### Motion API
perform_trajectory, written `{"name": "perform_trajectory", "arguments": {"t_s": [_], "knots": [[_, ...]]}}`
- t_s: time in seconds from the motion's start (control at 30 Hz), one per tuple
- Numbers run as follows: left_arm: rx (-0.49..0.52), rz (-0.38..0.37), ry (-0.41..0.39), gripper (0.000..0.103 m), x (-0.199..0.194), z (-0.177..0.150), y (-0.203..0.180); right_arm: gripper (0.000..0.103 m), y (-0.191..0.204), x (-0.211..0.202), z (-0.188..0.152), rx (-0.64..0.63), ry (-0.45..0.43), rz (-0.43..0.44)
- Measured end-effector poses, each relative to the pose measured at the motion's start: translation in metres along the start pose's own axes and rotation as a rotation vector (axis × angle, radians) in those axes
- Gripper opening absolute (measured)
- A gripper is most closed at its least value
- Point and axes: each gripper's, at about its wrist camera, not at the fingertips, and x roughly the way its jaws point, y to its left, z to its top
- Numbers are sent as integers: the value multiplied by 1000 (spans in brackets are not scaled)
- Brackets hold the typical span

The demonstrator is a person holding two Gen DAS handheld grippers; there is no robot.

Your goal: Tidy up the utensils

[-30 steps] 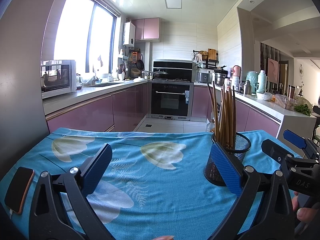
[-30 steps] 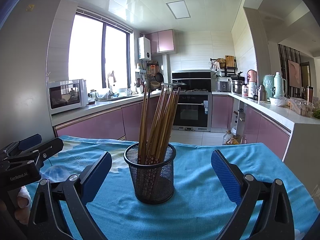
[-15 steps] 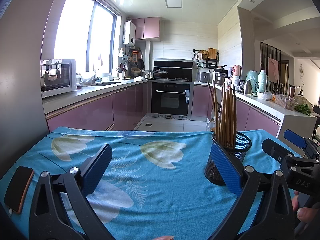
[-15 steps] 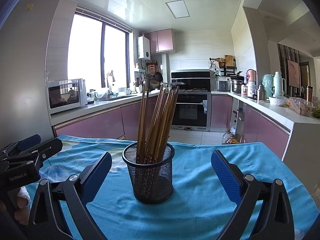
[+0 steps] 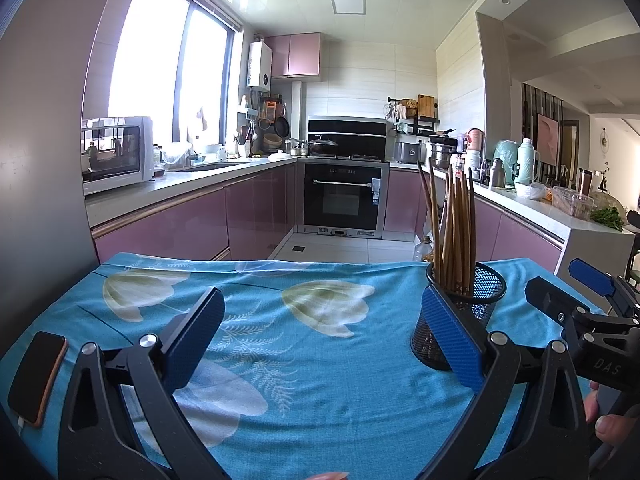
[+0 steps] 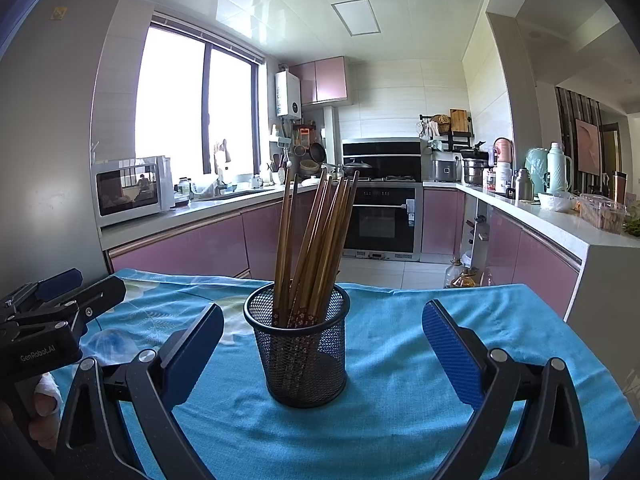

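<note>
A black mesh cup (image 6: 301,354) stands upright on the blue floral tablecloth (image 6: 404,364), holding several brown chopsticks (image 6: 316,240) that lean and fan out above its rim. My right gripper (image 6: 322,354) is open, its blue pads wide apart, with the cup just ahead and slightly left of centre between them. In the left wrist view the same cup (image 5: 476,308) sits partly behind the right pad, its chopsticks (image 5: 454,224) rising above. My left gripper (image 5: 320,340) is open over bare cloth with nothing between its fingers.
A phone (image 5: 36,378) with an orange case lies at the table's left edge. The right gripper (image 5: 580,312) shows at the right of the left wrist view, a hand below it. Beyond the table's far edge are pink cabinets, an oven (image 5: 344,196) and counters.
The mesh cup sits slightly lower and nearer in the right wrist view, so that gripper has eased a little toward it. The left gripper's view has barely shifted.
</note>
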Motion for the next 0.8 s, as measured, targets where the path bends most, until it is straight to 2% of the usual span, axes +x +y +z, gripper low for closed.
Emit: {"name": "perform_trajectory", "arguments": {"t_s": [0.8], "knots": [[-2,-1,4,97,-1,-2,3,96,1,1,1,0,-1,-1]]}}
